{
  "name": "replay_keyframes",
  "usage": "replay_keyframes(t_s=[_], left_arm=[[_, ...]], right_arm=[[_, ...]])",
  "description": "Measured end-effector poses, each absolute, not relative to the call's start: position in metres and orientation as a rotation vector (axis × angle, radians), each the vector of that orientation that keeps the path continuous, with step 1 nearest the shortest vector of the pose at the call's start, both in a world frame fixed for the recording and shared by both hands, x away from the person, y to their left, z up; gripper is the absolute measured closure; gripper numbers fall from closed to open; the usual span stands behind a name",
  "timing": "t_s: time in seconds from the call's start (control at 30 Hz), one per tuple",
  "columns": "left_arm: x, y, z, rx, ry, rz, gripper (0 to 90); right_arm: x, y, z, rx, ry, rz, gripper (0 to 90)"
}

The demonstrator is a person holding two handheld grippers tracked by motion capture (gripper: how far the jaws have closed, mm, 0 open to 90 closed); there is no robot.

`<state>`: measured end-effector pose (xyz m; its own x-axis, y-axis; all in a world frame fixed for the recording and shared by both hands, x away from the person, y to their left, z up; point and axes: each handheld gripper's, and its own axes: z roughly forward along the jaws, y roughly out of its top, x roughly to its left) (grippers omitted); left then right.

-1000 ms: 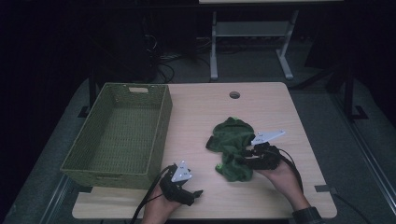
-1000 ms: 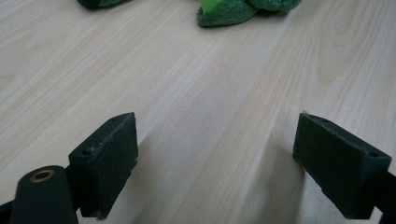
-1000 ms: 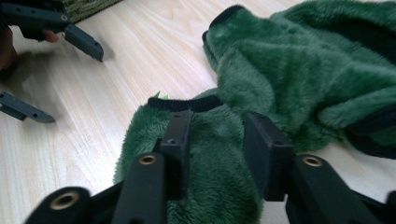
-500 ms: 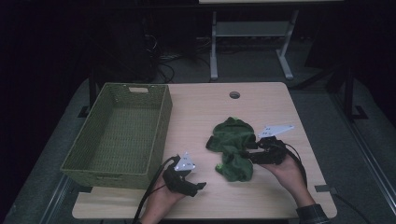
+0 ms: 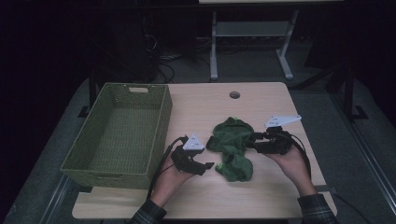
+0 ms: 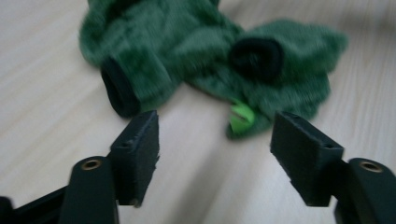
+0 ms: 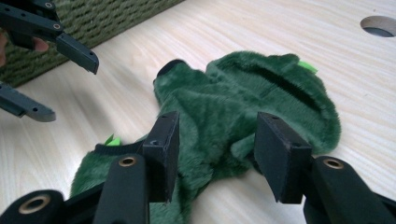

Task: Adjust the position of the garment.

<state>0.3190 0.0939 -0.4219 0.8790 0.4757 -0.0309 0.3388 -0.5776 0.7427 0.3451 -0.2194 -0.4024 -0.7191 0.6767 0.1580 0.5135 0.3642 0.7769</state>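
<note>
Just ahead of the left gripper [image 5: 211, 165], whose empty jaws have been narrowing, the green fleece garment [image 5: 232, 148] lies crumpled on the table [image 5: 261, 100]; the right gripper [image 5: 248, 141] straddles a fold half-open and should clamp before any lifting toward the basket [image 5: 160, 122].

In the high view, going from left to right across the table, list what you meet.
Green woven basket → left gripper → green fleece garment → right gripper, whose jaws reach the garment's right edge.
</note>
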Motion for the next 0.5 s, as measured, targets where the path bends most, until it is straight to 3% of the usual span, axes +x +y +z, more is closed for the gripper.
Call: replay_keyframes(t_s=[0.5], left_arm=[[0.377, 0.075, -0.403, 2.200, 0.604, 0.231, 45.6]], right_arm=[[0.379, -0.228, -0.399, 1.131, 2.390, 1.242, 51.9]])
